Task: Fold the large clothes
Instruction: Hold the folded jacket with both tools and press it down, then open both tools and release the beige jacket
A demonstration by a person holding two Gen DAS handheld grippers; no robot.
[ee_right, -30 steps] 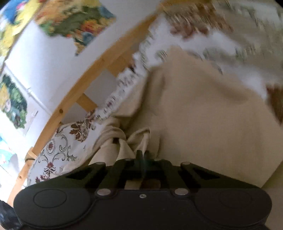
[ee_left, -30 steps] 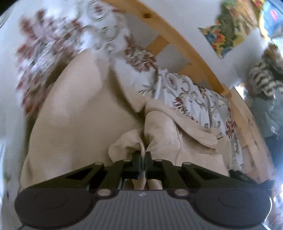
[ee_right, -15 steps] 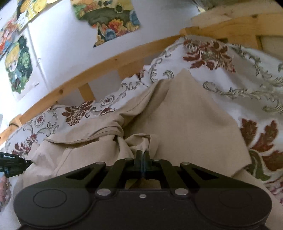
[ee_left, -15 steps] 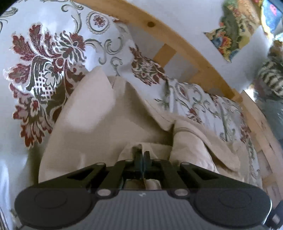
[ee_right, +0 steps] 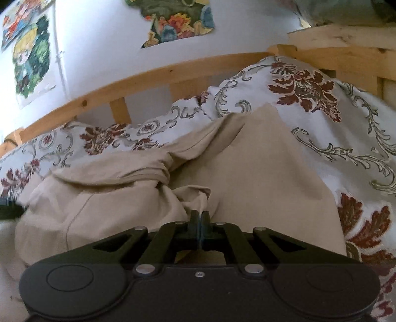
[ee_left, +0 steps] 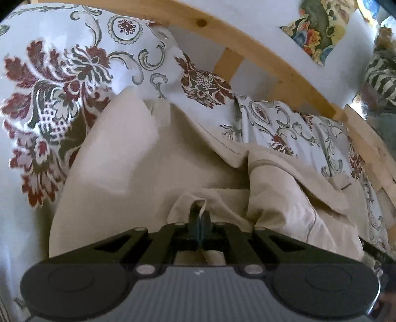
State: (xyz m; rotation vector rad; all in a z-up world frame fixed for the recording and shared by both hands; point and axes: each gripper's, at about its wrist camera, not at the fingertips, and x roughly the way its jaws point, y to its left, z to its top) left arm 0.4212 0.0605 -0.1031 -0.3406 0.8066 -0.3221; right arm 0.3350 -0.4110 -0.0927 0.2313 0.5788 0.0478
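A large beige garment (ee_left: pixel 138 173) lies spread over a bed with a floral cover (ee_left: pixel 61 74). My left gripper (ee_left: pixel 199 215) is shut on a bunched edge of the garment, cloth pinched between its black fingers. In the right wrist view the same beige garment (ee_right: pixel 267 178) stretches away in a smooth panel, with folds heaped at the left. My right gripper (ee_right: pixel 199 215) is likewise shut on a puckered edge of the garment. The cloth under both gripper bodies is hidden.
A wooden bed rail (ee_left: pixel 272 57) (ee_right: pixel 138 79) runs behind the floral cover (ee_right: pixel 321 99). Colourful posters (ee_right: pixel 178 22) hang on the white wall. A striped bundle (ee_left: pixel 381 76) sits at the far right past the rail.
Both views have rolled toward level and sharpened. The garment has settled flatter onto the floral cover, its far panel spread out. Both grippers keep their hold on the cloth.
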